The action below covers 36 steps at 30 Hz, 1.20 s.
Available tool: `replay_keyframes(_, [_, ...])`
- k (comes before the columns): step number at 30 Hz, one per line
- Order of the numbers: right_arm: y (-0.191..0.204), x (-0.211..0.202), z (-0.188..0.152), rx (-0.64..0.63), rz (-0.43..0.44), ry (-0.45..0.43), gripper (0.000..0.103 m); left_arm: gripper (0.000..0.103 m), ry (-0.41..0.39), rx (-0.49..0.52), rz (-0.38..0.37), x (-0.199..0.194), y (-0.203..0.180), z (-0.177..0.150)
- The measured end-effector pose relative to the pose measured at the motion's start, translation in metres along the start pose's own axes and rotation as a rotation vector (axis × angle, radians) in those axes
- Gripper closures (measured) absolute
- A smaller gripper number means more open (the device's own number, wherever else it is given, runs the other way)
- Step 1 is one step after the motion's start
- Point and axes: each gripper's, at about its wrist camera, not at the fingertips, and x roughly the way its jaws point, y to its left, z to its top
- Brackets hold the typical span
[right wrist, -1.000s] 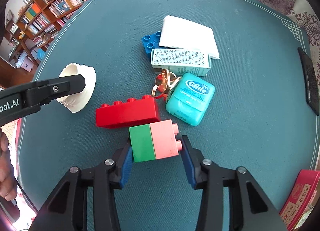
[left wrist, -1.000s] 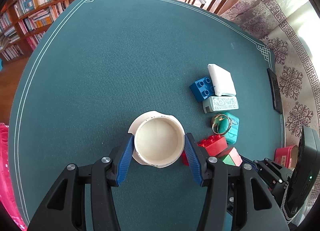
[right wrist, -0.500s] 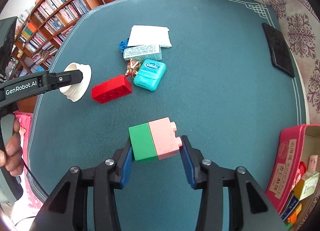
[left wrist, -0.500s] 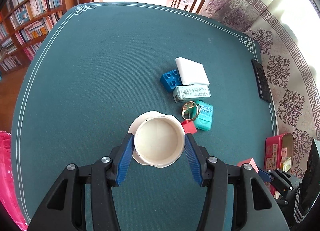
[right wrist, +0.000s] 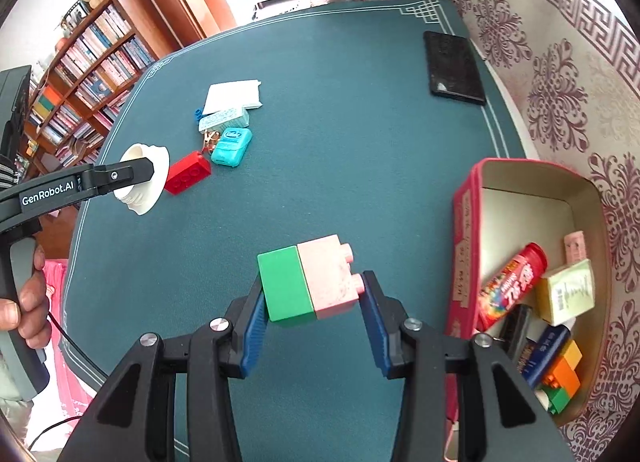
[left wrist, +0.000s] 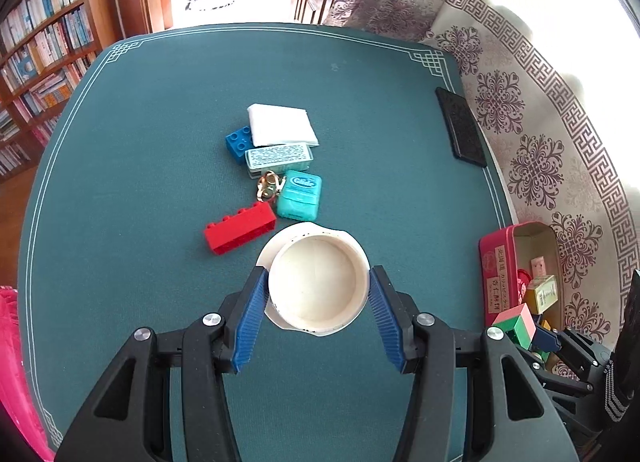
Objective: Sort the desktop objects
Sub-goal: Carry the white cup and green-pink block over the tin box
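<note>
right tool (right wrist: 312, 290), pinching the green-pink block (right wrist: 310, 282), has swung beside the red box (right wrist: 466, 246); left tool (left wrist: 318, 294) grips the cream cup (left wrist: 318, 282).

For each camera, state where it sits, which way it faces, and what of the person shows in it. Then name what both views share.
Left wrist: on the left gripper, looking steeply down its fingers at the white cup it grips over the green table; no body part shows.
Right wrist: on the right gripper, looking down at the green-and-pink block it grips near the red box; a hand shows at left.
Shared: cup, red brick, floss case, box, black phone.
</note>
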Motion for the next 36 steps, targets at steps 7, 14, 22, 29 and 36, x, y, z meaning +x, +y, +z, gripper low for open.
replay_keyframes(7, [-0.046,-0.03,-0.02,0.079,-0.031,-0.045,0.055,0.049,-0.004,0.057,-0.02,-0.009,-0.046,-0.013])
replay_keyframes(14, [-0.083,-0.058,-0.037,0.131,-0.063,-0.092,0.055,0.049,-0.009,0.109,-0.043,-0.013,-0.089,-0.025])
replay_keyframes(22, [-0.11,-0.079,-0.055,0.16,-0.1,-0.126,0.055,0.049,-0.012,0.156,-0.066,-0.016,-0.126,-0.036])
replay_keyframes(29, [-0.125,-0.095,-0.063,0.171,-0.127,-0.164,0.055,0.049,-0.024,0.193,-0.078,-0.022,-0.151,-0.04])
replay_keyframes(36, [-0.136,-0.102,-0.069,0.185,-0.149,-0.18,0.055,0.049,-0.027,0.218,-0.088,-0.025,-0.168,-0.043])
